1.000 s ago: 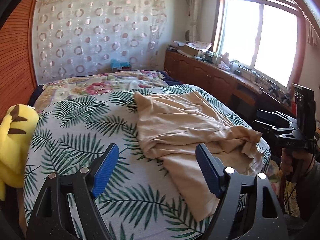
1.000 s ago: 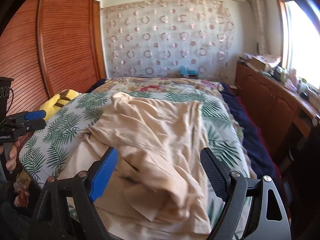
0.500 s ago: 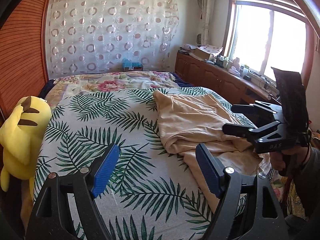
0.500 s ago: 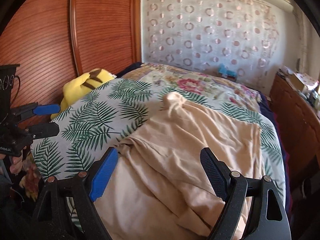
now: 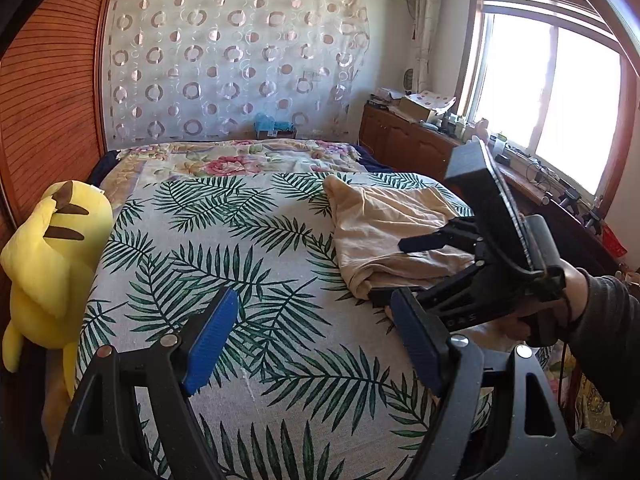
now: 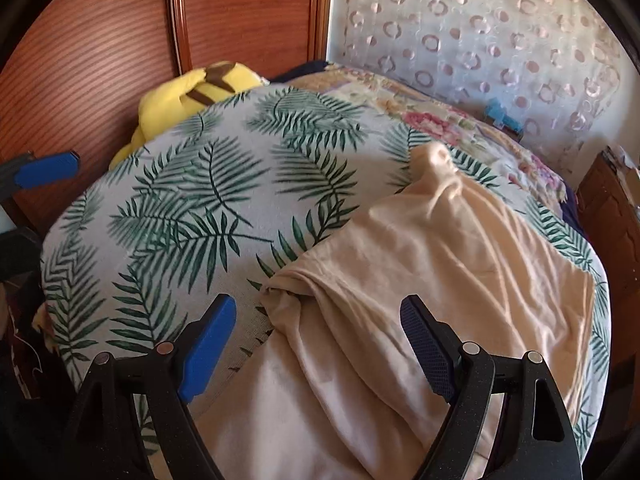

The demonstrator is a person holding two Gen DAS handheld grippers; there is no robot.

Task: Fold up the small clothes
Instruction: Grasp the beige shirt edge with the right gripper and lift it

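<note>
A beige garment lies crumpled and partly doubled over on the right side of the palm-leaf bed cover. My left gripper hovers open over bare cover, left of the garment, with nothing between its blue pads. My right gripper, held by a hand in a dark sleeve, reaches in from the right over the garment's near folded edge. In the right wrist view its jaws are closing while still wide. The beige garment lies beneath and between them, and the pads do not press it.
A yellow plush toy leans at the bed's left edge against the wooden wardrobe. A floral quilt covers the bed's far end. A cluttered wooden cabinet runs under the window on the right.
My right gripper has swung left and rolled, coming over the garment's near folded edge. My left gripper has shifted a little left, so the garment sits further right in its view.
</note>
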